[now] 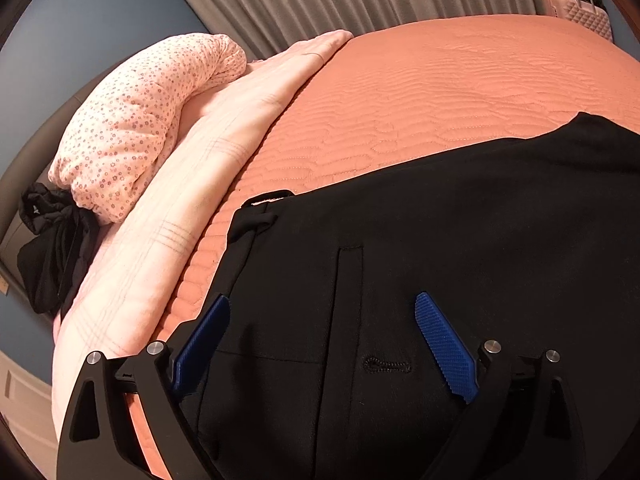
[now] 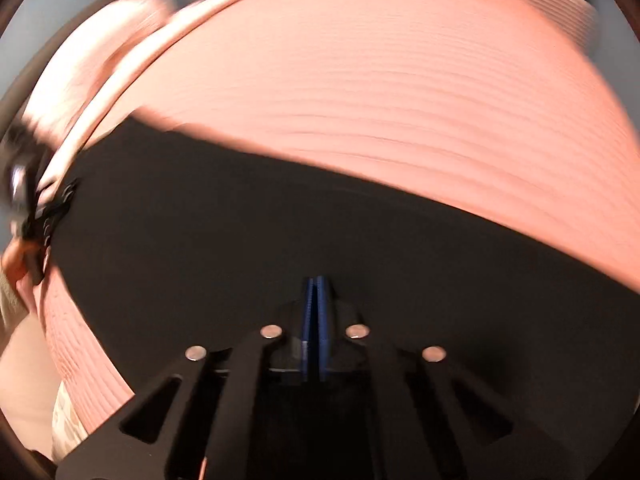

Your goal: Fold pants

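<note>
The black pants [image 1: 460,240] lie spread on the orange bed [image 1: 440,92], right under both tools. The left tool [image 1: 322,304] hangs released above the waistband, its blue pads wide apart around a buttonhole [image 1: 387,365]. The right tool [image 2: 318,280] is clenched, pads pressed together; blur hides whether cloth is pinched.

Right wrist view smeared by motion blur throughout; quilting on the orange bedspread [image 2: 400,100] reads only as streaks. Bedding at far left a pale smudge, pattern lost. Small dark-and-shiny object [image 2: 28,200] at left edge unidentifiable. Right gripper [image 2: 318,284]: pads together over the black pants [image 2: 240,220]; whether cloth is pinched cannot be told.

Left wrist view: pants [image 1: 460,240] cut off by right and near edges, legs unseen. Pink case [image 1: 576,12] at far right clipped by the frame. Dark garment [image 1: 52,248] at left partly behind the floral quilt [image 1: 136,120].
</note>
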The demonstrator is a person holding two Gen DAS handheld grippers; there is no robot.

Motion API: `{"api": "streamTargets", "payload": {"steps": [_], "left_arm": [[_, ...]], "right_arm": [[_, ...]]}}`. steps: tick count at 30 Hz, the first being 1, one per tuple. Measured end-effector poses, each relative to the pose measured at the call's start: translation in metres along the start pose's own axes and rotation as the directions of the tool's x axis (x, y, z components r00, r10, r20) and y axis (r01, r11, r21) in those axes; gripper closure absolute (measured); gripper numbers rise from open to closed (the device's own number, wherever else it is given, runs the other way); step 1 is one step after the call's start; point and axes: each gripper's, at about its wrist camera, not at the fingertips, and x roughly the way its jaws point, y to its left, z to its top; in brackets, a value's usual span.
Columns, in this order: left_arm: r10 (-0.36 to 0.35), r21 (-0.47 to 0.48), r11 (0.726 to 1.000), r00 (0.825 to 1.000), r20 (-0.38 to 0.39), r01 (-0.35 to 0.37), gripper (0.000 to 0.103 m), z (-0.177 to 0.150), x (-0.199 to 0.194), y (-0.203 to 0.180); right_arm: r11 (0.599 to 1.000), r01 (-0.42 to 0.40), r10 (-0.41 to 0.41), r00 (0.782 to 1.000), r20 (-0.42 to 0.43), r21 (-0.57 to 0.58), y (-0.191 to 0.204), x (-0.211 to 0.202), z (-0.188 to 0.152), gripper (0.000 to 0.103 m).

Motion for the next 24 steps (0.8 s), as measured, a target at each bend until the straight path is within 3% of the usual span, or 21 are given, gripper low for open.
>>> {"api": "streamTargets", "payload": {"steps": [1,2,4,6,8,10,11,12,13,14,15,16,17,18,21,23,24], "left_arm": [[0.004,0.0,1.0,1.0,-0.007,-0.004,0.011,0.002,-0.002,0.0],[0.02,0.004,1.0,1.0,-0.014,-0.02,0.015,0.006,-0.007,-0.001],[0.036,-0.004,0.999,0.999,0.022,-0.036,0.016,0.014,-0.031,-0.007],[-0.011,-0.029,0.999,0.997,0.079,0.014,0.015,0.022,-0.069,-0.024],[-0.057,-0.033,0.998,0.991,0.12,0.062,0.015,0.029,-0.102,-0.054],[-0.073,-0.016,0.997,0.987,0.146,0.076,0.015,0.034,-0.126,-0.088],[-0.089,0.002,0.996,0.984,0.155,0.09,0.015,0.037,-0.14,-0.106],[-0.108,0.013,0.994,0.982,0.158,0.107,0.015,0.04,-0.15,-0.118],[-0.128,0.022,0.992,0.979,0.159,0.126,0.015,0.042,-0.158,-0.128],[-0.135,0.025,0.991,0.977,0.167,0.132,0.015,0.045,-0.168,-0.137],[-0.163,0.048,0.986,0.968,0.19,0.157,0.015,0.047,-0.175,-0.143],[-0.177,0.044,0.984,0.963,0.202,0.171,0.015,0.048,-0.182,-0.148],[-0.193,0.039,0.981,0.959,0.21,0.189,0.015,0.051,-0.191,-0.155],[-0.207,0.032,0.978,0.954,0.216,0.205,0.014,0.053,-0.197,-0.161],[-0.255,0.03,0.966,0.936,0.243,0.255,0.013,0.058,-0.219,-0.176],[-0.269,0.047,0.963,0.932,0.241,0.266,0.013,0.057,-0.232,-0.188],[-0.273,0.061,0.962,0.931,0.243,0.266,0.013,0.055,-0.24,-0.194]], "right_arm": [[0.981,0.185,-0.184,0.982,-0.032,0.049,-0.032,-0.012,-0.007,0.095],[0.947,0.299,-0.297,0.954,-0.038,0.115,-0.064,-0.036,-0.016,0.094],[0.953,0.232,-0.248,0.967,0.06,0.192,-0.078,-0.076,-0.026,0.094],[0.978,0.162,-0.178,0.976,0.126,0.132,-0.044,-0.09,-0.028,0.094],[0.99,0.143,-0.142,0.985,0.095,-0.006,0.003,-0.06,-0.023,0.092],[0.977,0.205,-0.205,0.979,0.006,-0.056,-0.003,-0.023,-0.025,0.09],[0.979,0.201,-0.202,0.979,0.03,0.022,-0.029,-0.024,-0.027,0.09],[0.965,0.2,-0.212,0.976,0.054,0.17,-0.057,-0.036,-0.03,0.09],[0.928,0.269,-0.288,0.957,0.038,0.26,-0.073,-0.047,-0.033,0.087],[0.898,0.291,-0.336,0.938,0.086,0.331,-0.091,-0.072,-0.044,0.085],[0.899,0.272,-0.329,0.936,0.121,0.343,-0.097,-0.083,-0.051,0.082],[0.892,0.263,-0.332,0.933,0.139,0.368,-0.107,-0.095,-0.066,0.071],[0.878,0.262,-0.332,0.936,0.115,0.4,-0.119,-0.1,-0.076,0.036],[0.869,0.229,-0.304,0.947,0.107,0.438,-0.131,-0.102,-0.085,0.021],[0.825,-0.016,-0.095,0.982,0.166,0.565,-0.15,-0.097,-0.121,0.023],[0.813,-0.058,-0.051,0.984,0.17,0.579,-0.151,-0.08,-0.135,0.023],[0.814,-0.062,-0.053,0.982,0.18,0.577,-0.124,-0.071,-0.14,0.021]]}}
